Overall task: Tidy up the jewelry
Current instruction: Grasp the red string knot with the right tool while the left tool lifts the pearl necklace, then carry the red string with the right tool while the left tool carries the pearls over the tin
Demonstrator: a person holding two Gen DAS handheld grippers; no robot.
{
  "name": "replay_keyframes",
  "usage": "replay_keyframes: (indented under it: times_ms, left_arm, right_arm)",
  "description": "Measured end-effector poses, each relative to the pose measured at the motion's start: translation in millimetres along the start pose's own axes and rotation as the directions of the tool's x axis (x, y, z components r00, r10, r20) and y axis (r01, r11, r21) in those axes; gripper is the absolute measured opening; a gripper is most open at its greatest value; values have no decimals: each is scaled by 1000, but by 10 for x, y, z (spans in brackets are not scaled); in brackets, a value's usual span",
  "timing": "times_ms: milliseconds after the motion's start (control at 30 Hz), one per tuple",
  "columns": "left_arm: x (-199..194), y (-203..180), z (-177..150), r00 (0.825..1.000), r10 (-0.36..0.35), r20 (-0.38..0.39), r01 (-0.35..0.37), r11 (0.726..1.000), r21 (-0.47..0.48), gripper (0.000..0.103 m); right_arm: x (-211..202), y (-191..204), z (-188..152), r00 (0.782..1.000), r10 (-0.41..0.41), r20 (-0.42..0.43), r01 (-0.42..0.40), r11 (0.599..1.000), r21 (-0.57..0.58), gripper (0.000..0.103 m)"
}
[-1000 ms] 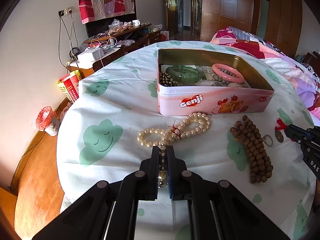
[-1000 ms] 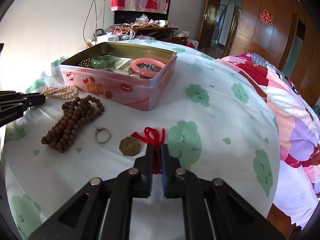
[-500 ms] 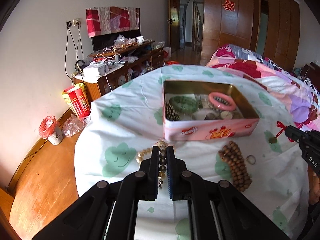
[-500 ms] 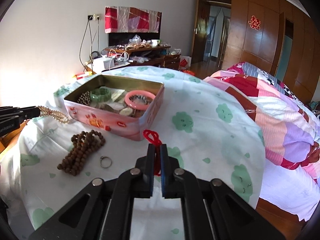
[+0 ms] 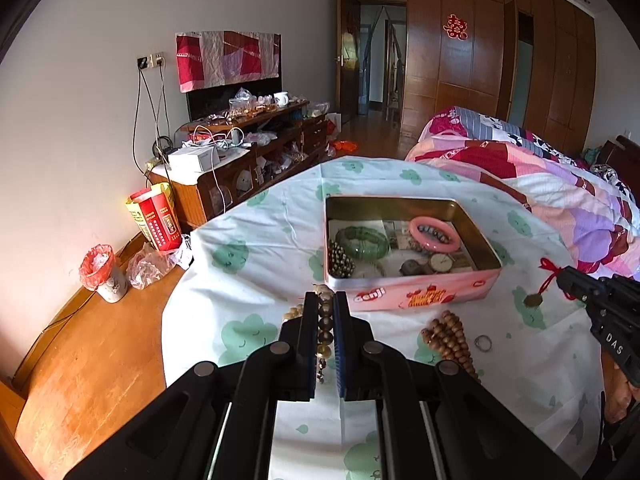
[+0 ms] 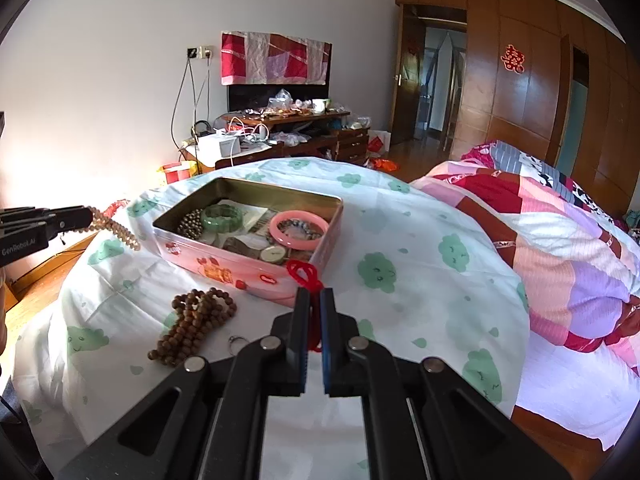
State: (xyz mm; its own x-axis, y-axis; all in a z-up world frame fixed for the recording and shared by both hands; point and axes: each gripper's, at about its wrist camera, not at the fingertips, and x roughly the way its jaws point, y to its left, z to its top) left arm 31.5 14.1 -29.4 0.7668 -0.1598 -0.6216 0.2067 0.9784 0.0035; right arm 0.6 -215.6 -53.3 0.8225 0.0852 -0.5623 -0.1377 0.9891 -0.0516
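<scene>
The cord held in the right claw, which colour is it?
Red. The cord shows best in the right wrist view.

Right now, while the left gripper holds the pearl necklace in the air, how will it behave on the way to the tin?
The pearl necklace is probably floppy: it droops in a loose strand from the left gripper. It may swing and catch on the tin rim. The round beads look smooth, so the strand could slip through.

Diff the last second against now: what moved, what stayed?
Both grippers rose: left gripper, shut on the cream pearl necklace, lifted it off the table; right gripper raised the red-corded bronze pendant. Brown wooden bead strand, silver ring and pink tin stayed.
</scene>
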Motion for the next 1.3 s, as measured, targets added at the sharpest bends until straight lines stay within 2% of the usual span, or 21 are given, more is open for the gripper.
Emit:
replay_keyframes:
  times_ms: [667, 1300]
  left_arm:
    - [-114, -118, 355, 998, 10, 62, -13, 999, 41, 6]
    - [135, -183, 537, 997, 60, 46, -64, 994, 89, 6]
  right_arm:
    - [49, 7, 252, 999, 29, 38, -29, 1000, -1, 6]
    - [169, 45, 516, 998, 18, 53, -16, 1000, -26, 6]
